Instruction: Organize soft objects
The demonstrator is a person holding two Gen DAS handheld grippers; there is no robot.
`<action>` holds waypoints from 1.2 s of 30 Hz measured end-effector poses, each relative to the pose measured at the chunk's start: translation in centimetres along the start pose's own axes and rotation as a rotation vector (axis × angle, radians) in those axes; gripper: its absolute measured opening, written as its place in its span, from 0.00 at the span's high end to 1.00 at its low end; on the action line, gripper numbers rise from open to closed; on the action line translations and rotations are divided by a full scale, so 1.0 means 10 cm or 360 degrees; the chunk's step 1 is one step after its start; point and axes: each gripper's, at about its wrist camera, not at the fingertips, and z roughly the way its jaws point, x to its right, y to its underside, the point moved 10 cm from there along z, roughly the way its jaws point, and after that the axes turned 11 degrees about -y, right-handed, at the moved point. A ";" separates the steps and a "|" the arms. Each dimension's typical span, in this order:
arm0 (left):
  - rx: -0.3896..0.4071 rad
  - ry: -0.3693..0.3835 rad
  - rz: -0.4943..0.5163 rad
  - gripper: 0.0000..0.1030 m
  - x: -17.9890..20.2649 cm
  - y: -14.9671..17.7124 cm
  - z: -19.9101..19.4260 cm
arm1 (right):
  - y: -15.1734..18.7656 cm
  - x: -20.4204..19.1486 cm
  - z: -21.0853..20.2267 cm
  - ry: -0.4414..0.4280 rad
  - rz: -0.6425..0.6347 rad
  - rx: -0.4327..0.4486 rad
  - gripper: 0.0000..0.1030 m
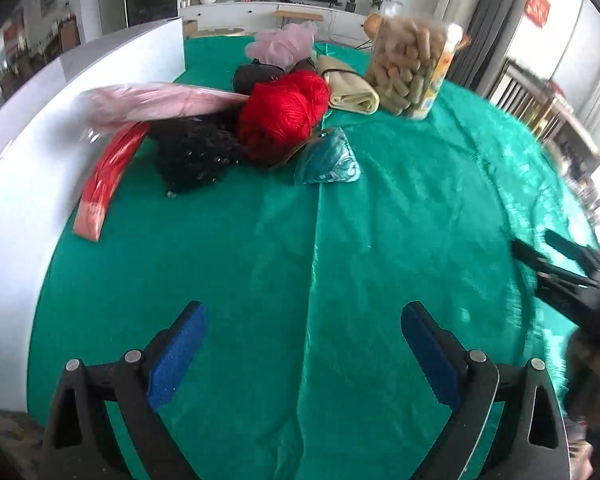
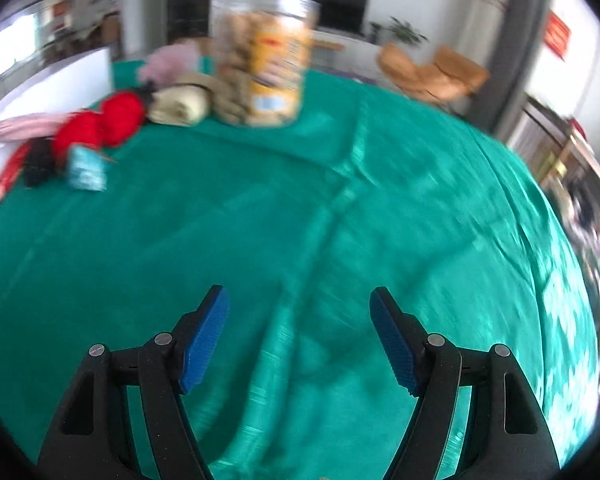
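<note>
Green-draped surface (image 1: pixel 380 240) mostly bare, soft things (red yarn (image 1: pixel 284 112), black knit (image 1: pixel 196 156), pink cloth (image 1: pixel 160 104)) heaped far left, seemingly largely gathered; left fingers (image 1: pixel 304 354) and right fingers (image 2: pixel 300 338) both spread, empty.

You had a tabletop (image 1: pixel 380 260) draped in a shiny green cloth (image 1: pixel 228 272), creased down the middle. A white board (image 1: pixel 40 128) stood along its left edge. The soft things lay bunched at the far left: a flat red packet (image 1: pixel 104 184) beside the board, a black knitted bundle (image 1: pixel 196 152) next to it, and a red yarn ball (image 1: pixel 284 116) touching that bundle. A folded pink cloth (image 1: pixel 160 102) rested behind them, partly on top. A teal patterned pouch (image 1: pixel 328 160) sat just in front of the yarn. Farther back were a pale yellow folded cloth (image 1: pixel 352 88), a pink mesh puff (image 1: pixel 284 44) and a clear jar of snacks (image 1: pixel 416 68) standing upright.
</note>
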 end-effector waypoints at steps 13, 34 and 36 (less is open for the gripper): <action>0.0077 -0.0167 0.0064 0.00 0.02 -0.14 0.50 | 0.16 0.15 0.05 -0.0099 0.0183 -0.0003 0.20; 0.0157 -0.0108 0.0116 0.00 0.04 -0.32 0.60 | 0.16 0.15 0.05 -0.0089 0.0187 -0.0007 0.18; 0.0157 -0.0108 0.0117 0.00 0.04 -0.32 0.60 | 0.16 0.15 0.05 -0.0089 0.0187 -0.0007 0.18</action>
